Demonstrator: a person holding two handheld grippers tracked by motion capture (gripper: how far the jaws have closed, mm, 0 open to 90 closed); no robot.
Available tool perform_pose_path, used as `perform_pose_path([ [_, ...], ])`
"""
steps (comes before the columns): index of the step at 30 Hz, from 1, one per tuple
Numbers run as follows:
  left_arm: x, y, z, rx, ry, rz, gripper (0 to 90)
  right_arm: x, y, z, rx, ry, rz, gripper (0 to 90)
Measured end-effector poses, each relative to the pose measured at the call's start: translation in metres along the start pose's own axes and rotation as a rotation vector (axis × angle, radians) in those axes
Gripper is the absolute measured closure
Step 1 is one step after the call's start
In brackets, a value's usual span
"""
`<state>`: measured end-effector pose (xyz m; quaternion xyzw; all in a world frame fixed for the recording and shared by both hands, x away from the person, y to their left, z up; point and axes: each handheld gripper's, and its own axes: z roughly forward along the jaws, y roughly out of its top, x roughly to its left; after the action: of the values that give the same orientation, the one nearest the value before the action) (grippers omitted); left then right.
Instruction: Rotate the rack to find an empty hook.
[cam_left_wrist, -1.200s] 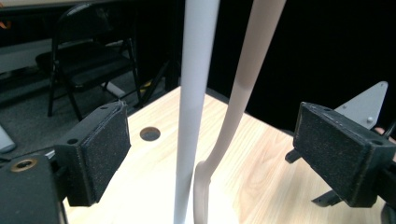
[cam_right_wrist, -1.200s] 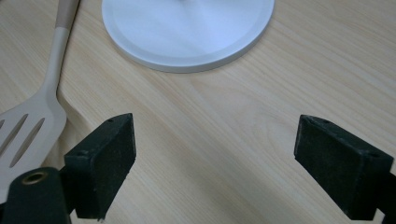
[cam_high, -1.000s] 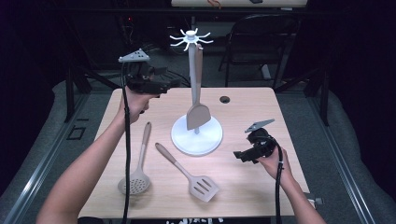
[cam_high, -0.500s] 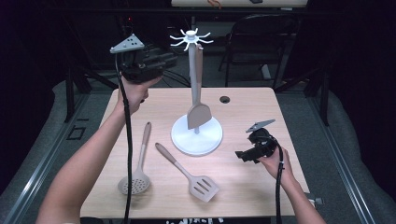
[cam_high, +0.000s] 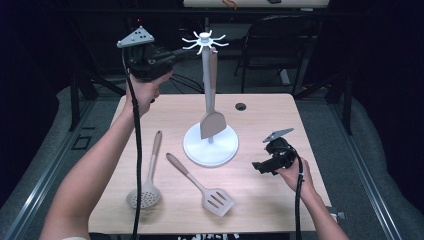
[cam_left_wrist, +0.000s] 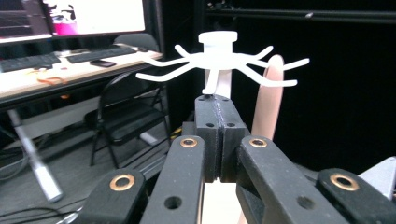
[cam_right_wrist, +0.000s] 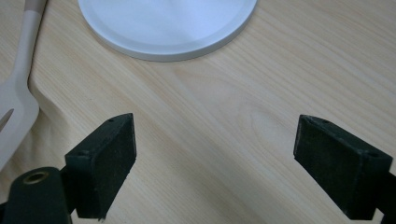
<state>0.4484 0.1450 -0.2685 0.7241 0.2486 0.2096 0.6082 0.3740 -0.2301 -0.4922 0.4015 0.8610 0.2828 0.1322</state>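
Two grippers: the left gripper (cam_high: 167, 59) is raised beside the white rack (cam_high: 206, 42), jaws pressed together on nothing, just under its thin spoke-like hooks. A turner (cam_high: 212, 107) hangs there above the round base. The right gripper (cam_high: 260, 167) rests low, jaws spread over pale wood-grain table (cam_high: 280, 115). A slotted spatula (cam_high: 202, 186) and skimmer (cam_high: 148, 175) lie flat.

one utensil stand (cam_high: 210, 145), three utensils (cam_high: 212, 122); two grippers (cam_high: 167, 59)

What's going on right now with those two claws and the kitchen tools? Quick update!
Left gripper shut, empty, raised beside white hook-topped utensil stand. Right gripper open, low over wooden table. Beige solid turner hangs on stand; slotted spatula and skimmer lie flat. Nothing in the way.
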Motion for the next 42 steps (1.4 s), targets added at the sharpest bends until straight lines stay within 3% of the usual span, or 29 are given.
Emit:
perform_pose_path([
  [8, -0.005, 0.001, 0.001, -0.010, -0.045, 0.023, 90.0, 0.000, 0.000, 0.000, 0.002, -0.006, -0.004, 12.9],
  [11, -0.007, 0.004, 0.002, -0.008, -0.027, 0.039, 90.0, 0.001, 0.000, -0.001, 0.000, -0.007, -0.003, 13.0],
  [20, 0.002, 0.008, 0.003, -0.012, 0.024, 0.011, 90.0, 0.001, 0.000, -0.001, -0.007, -0.010, -0.001, 13.0],
  [34, 0.011, 0.009, 0.006, -0.008, 0.050, -0.009, 90.0, 0.000, 0.000, -0.001, -0.001, -0.010, -0.008, 13.0],
  [42, 0.000, 0.007, -0.004, -0.027, 0.042, 0.018, 90.0, -0.001, 0.000, -0.001, -0.002, -0.009, -0.006, 13.0],
])
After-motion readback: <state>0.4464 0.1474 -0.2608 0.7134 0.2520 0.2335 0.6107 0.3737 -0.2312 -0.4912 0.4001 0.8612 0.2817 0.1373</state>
